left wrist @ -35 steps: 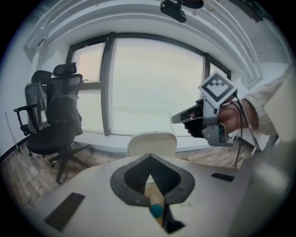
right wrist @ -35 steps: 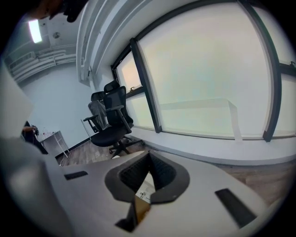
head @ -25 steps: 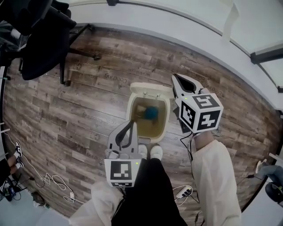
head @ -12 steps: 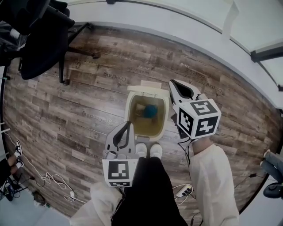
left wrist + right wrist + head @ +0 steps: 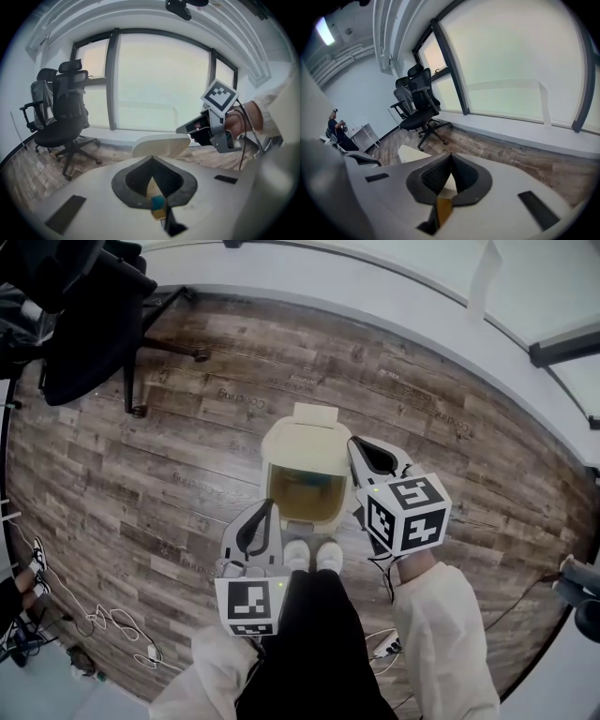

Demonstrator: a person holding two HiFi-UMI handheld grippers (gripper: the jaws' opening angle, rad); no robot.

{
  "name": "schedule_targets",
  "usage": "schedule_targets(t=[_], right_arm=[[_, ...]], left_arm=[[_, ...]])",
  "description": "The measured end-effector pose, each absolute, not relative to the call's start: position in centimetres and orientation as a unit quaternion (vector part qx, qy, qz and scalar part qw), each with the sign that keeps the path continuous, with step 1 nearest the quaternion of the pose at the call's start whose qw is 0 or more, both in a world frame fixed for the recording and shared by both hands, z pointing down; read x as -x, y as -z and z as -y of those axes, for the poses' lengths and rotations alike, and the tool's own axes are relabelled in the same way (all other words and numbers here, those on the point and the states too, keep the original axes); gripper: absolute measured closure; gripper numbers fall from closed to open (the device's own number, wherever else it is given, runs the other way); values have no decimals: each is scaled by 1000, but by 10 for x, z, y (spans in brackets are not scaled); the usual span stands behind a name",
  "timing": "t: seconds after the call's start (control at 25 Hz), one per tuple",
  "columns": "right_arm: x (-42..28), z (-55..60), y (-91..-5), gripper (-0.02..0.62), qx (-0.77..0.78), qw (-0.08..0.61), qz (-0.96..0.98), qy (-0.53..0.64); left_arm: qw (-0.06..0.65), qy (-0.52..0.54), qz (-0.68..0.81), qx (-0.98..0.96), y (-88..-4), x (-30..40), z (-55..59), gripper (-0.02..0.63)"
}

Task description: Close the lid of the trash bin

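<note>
The cream trash bin (image 5: 274, 486) stands on the wood floor just ahead of the person's shoes. Its lid (image 5: 306, 441) leans forward over the back half of the opening, and the brownish inside still shows at the front. My right gripper (image 5: 354, 443) is shut, with its tips at the lid's right edge; whether they touch it I cannot tell. In the left gripper view the lid (image 5: 161, 145) hangs half down under the right gripper (image 5: 182, 129). My left gripper (image 5: 273, 505) is shut and empty by the bin's front left corner. In the right gripper view the lid (image 5: 411, 153) shows at the left.
Black office chairs (image 5: 86, 322) stand at the upper left near the window wall. Cables (image 5: 112, 624) lie on the floor at the lower left, and a power strip (image 5: 389, 647) lies behind the person's right leg. A person (image 5: 335, 129) stands far off in the right gripper view.
The lid has swung from upright down over the opening, hiding the blue thing inside. My right gripper has moved left and nearer along with it. The left gripper has barely moved.
</note>
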State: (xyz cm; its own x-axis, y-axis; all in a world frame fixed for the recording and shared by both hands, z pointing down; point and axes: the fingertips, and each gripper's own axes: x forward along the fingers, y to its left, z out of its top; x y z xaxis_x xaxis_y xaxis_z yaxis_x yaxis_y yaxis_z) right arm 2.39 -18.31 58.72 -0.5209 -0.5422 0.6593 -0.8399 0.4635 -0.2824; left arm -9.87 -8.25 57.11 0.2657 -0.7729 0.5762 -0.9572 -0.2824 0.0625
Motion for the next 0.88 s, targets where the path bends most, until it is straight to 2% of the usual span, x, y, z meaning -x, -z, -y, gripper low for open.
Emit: schedule_targets(t=[0.88], right_arm=[[-14, 99, -657, 572, -384, 301, 802, -344]], left_arm=[[224, -254, 560, -756, -613, 105, 49, 598]])
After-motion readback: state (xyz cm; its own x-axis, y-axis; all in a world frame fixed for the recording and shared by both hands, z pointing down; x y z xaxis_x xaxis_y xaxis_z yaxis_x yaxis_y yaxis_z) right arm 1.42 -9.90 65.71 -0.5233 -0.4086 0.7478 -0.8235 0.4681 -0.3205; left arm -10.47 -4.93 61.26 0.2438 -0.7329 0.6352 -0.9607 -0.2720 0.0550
